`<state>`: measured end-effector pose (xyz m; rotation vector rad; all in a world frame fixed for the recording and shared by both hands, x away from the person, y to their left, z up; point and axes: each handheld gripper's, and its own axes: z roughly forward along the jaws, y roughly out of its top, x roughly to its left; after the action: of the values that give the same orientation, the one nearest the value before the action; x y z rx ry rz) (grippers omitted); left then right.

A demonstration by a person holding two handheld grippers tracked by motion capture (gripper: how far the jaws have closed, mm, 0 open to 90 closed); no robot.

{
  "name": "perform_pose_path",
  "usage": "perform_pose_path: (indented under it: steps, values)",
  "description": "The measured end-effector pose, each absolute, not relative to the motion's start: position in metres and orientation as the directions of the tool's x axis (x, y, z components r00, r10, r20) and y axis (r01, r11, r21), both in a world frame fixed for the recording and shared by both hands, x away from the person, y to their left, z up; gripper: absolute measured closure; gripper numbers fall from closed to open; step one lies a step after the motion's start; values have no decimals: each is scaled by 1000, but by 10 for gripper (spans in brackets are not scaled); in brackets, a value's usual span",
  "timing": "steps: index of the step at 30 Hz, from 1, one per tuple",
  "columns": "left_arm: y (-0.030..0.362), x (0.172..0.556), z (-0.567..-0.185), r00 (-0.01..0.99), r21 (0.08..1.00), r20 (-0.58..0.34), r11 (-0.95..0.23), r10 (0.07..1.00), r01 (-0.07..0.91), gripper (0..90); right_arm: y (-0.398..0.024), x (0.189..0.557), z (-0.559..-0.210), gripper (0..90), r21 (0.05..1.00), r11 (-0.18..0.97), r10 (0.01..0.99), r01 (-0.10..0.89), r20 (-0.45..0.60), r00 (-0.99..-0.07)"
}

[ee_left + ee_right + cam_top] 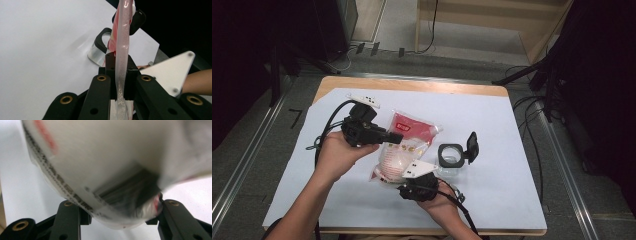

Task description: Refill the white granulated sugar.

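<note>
A red-and-white bag (404, 145) of pale grains is held up over the middle of the worktop (492, 200), which is covered with a white sheet. The left gripper (396, 138) is seen in the high view reaching in from the left, and its jaws are pressed together on the bag's thin edge about halfway along its left side. In the left gripper view, that edge (122, 50) is pinched flat between the two black jaws and runs upright away from the camera.

The right gripper (412, 184) is held at the bag's near, lower end, with its grey three-cornered plate (418, 169) lying against the bag. In the right gripper view, the bulging bottom of the bag (105, 170), printed with black text and a barcode, sits between the two jaws; the jaws are spread to either side of it, and it cannot be told whether their pads press on it.

Just to the right of the bag, a clear container (451, 157) with a black rim stands on the sheet, its black lid (472, 145) flipped open and standing up at its right side. The same container (98, 51) is seen beyond the bag in the left gripper view. A person's hand (334, 155) is wrapped around the left gripper's body.
</note>
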<state>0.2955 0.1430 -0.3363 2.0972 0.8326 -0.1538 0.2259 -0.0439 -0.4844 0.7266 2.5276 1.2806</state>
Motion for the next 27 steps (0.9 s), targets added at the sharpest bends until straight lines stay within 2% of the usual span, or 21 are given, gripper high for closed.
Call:
perform_pose_path:
  steps: [4, 6, 13, 27]
  values:
    - [138, 296, -338, 782, 686, -374, -419, 498, 595, 866, -42, 225, -485, 533, 796, 483, 518, 365, 77, -852]
    - [135, 297, -340, 789, 687, -375, -425, 486, 589, 860, -41, 223, -484, 538, 802, 494, 504, 336, 51, -862]
    - [126, 295, -345, 829, 732, -323, -434, 457, 525, 848, -42, 222, -480, 537, 803, 467, 496, 371, 109, -862]
    - [113, 294, -358, 845, 753, -319, -426, 429, 501, 822, -43, 222, -471, 535, 798, 407, 467, 444, 236, -852]
